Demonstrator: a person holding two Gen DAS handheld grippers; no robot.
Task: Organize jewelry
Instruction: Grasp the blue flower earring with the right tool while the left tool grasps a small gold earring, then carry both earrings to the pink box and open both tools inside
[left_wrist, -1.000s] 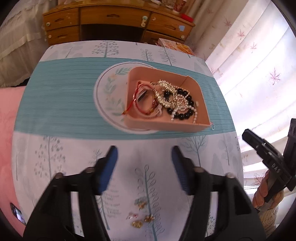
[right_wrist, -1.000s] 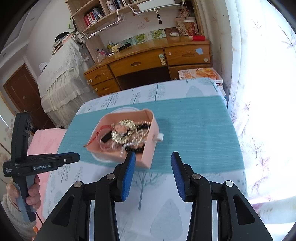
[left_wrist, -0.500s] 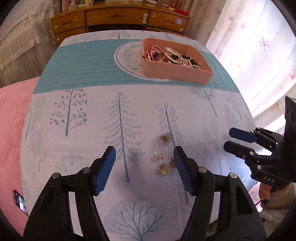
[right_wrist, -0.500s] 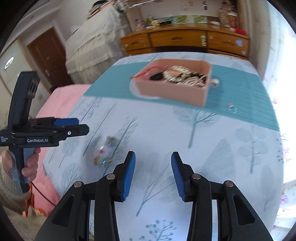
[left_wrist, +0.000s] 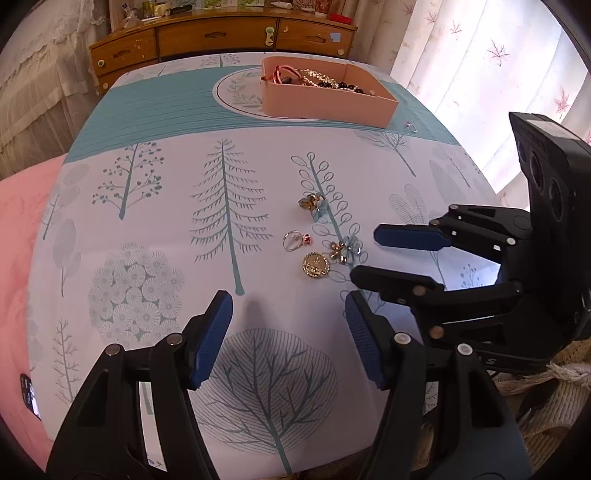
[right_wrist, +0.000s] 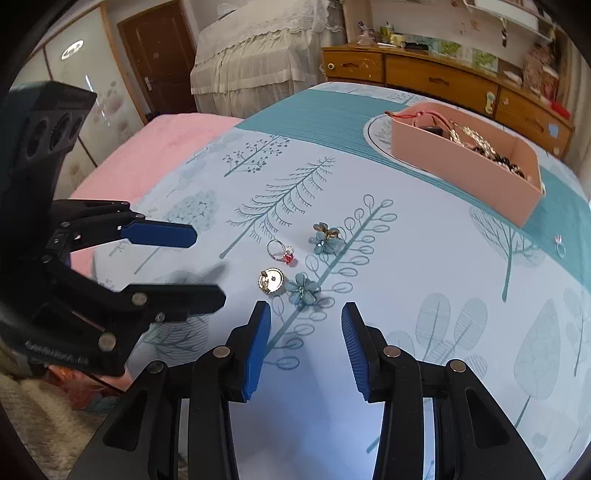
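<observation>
Several loose pieces lie on the tree-print cloth: a gold round pendant (left_wrist: 315, 266) (right_wrist: 271, 280), a ring with a red stone (left_wrist: 295, 240) (right_wrist: 280, 251) and two blue flower earrings (left_wrist: 345, 249) (right_wrist: 303, 288). My left gripper (left_wrist: 288, 314) hovers just short of them, its jaws closing with nothing between them. My right gripper (right_wrist: 306, 317) is open and empty, right behind the nearer flower earring. The pink box (left_wrist: 328, 99) (right_wrist: 465, 162) of necklaces and bracelets stands at the far end.
A small ring (left_wrist: 410, 126) (right_wrist: 560, 245) lies alone on the cloth beside the box. A pink blanket (left_wrist: 22, 221) borders the cloth on the left. A wooden dresser (left_wrist: 221, 37) stands behind, and curtains (left_wrist: 480, 74) hang on the right.
Both grippers have pulled back from the pink box and dropped toward the loose pieces, which are now close in front. The right gripper has rolled and come in beside the left.
</observation>
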